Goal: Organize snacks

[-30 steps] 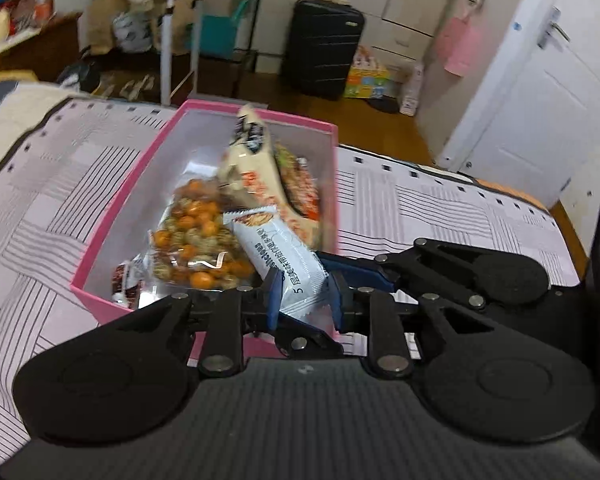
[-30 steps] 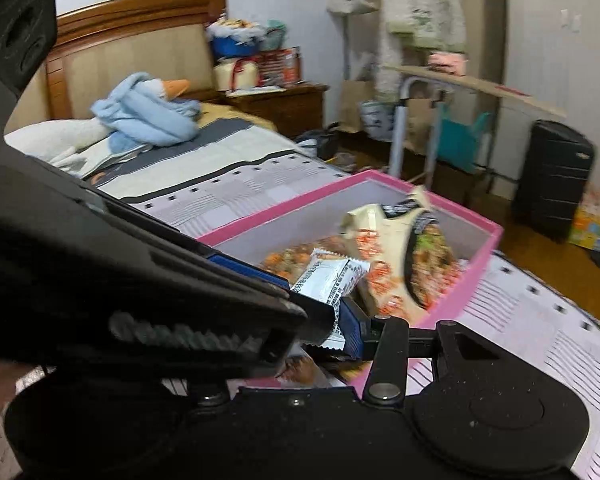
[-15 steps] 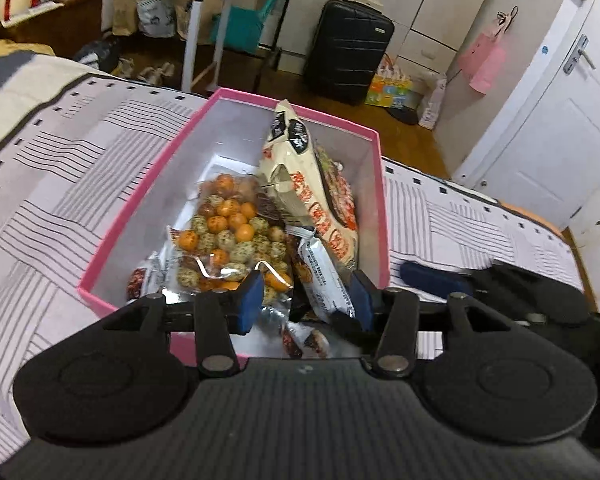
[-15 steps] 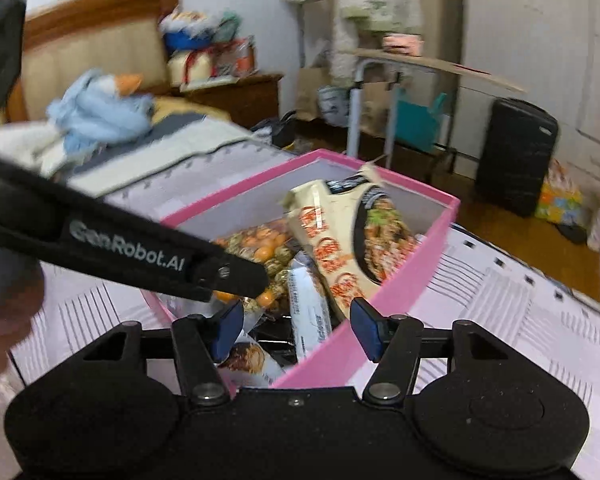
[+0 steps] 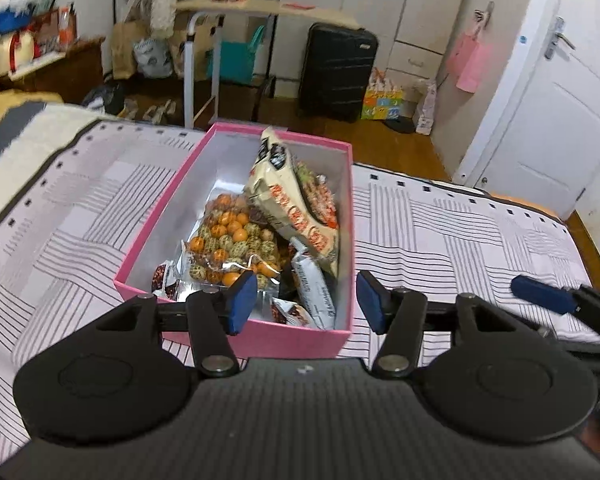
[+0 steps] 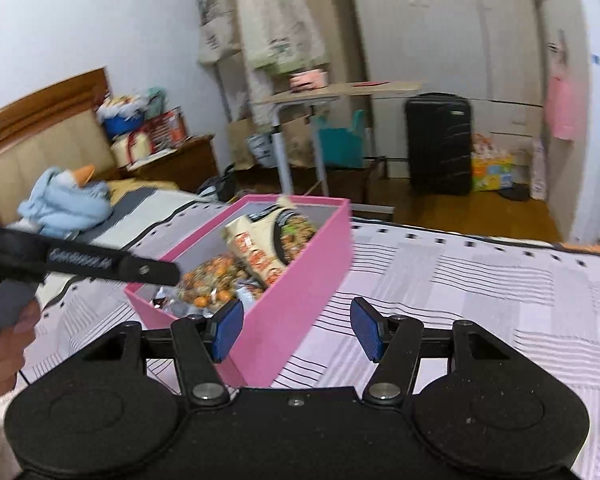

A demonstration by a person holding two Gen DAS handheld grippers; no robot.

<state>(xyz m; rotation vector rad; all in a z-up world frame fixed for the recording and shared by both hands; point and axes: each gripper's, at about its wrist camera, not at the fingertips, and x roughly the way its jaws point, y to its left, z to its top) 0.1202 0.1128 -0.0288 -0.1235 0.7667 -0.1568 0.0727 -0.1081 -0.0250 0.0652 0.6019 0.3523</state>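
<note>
The pink box (image 5: 236, 336) sat on the striped bedcover (image 5: 460, 232), open-topped, and the snacks were gathered inside it, which I took to be the point of the tidying. Both tools hung back from the near wall. The left gripper (image 5: 306, 300) had just been opening its jaws, and nothing lay between them; the pads stood apart over the box's near corner. The right gripper (image 6: 296, 330) was likewise spread and empty (its jaws had widened within that second too), with the box's corner showing in the gap but untouched.

Inside, a tall cream noodle packet (image 5: 296, 208) leaned against the right wall, probably because it was too long to lie flat. A clear bag of orange and speckled coated nuts (image 5: 232, 244) filled the middle. A slim white wrapper (image 5: 314, 288) lay at the near end, beside smaller dark-printed sachets (image 5: 290, 312).
</note>
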